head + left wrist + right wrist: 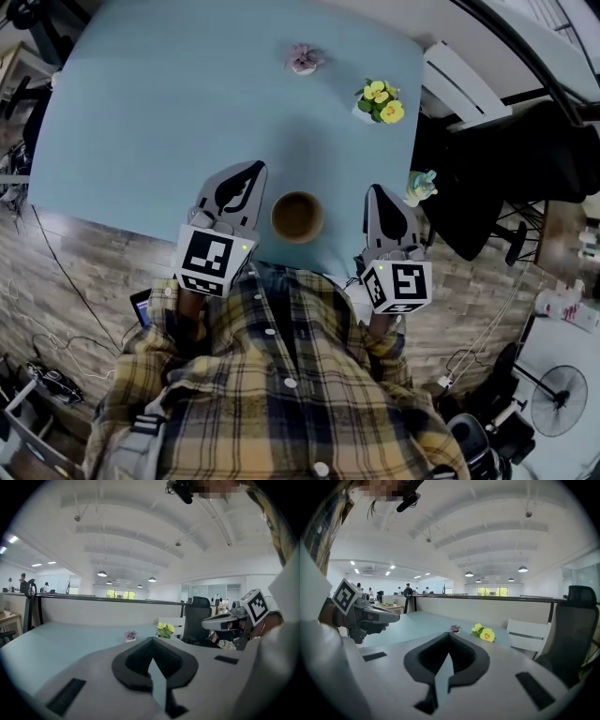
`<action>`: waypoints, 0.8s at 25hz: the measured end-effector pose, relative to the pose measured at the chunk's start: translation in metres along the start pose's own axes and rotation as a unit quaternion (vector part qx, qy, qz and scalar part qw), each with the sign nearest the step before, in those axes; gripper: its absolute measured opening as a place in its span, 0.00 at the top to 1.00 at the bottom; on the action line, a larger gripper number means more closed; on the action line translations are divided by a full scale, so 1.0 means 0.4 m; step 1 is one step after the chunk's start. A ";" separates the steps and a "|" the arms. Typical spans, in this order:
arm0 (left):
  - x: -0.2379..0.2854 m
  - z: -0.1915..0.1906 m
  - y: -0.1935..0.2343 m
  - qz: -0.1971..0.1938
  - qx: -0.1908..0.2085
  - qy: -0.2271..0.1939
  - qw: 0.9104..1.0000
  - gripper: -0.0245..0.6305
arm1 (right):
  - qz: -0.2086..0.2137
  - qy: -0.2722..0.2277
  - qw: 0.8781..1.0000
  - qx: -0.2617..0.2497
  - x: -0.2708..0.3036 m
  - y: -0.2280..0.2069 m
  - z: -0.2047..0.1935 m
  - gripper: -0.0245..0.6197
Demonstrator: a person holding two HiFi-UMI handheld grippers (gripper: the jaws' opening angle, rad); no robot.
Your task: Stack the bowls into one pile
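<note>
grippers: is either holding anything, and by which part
Nothing held: left gripper and right gripper are both shut on nothing; the round brown bowl sits between them.

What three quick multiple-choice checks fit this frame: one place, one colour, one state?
1. On the table, the brown bowl sits:
A) at the far edge
B) between the left claw and the right claw, by the near edge
C) at the far left corner
2. The potted flowers are:
A) red
B) white
C) yellow
3. The left claw is:
A) shut and empty
B) wide open
C) shut on the bowl

Key:
1 B: the head view shows it flanked by both claws.
2 C: yellow petals show in every view.
3 A: the left gripper view shows its jaws meeting with nothing between them.
</note>
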State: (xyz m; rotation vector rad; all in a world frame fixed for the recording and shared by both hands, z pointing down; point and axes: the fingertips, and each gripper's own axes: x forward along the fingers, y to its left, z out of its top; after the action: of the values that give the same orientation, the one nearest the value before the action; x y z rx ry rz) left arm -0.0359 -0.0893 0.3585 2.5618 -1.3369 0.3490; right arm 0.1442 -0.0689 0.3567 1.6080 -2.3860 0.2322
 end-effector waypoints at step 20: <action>-0.003 -0.001 -0.005 0.000 0.004 -0.001 1.000 0.98 | -0.015 0.003 1.000 0.019 -0.017 -0.013 -0.021 0.96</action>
State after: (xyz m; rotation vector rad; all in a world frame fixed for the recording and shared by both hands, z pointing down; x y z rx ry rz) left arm -0.0349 -0.0869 0.3584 2.5695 -1.3388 0.3531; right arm 0.1524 -0.0623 0.3628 1.6548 -2.3653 0.2771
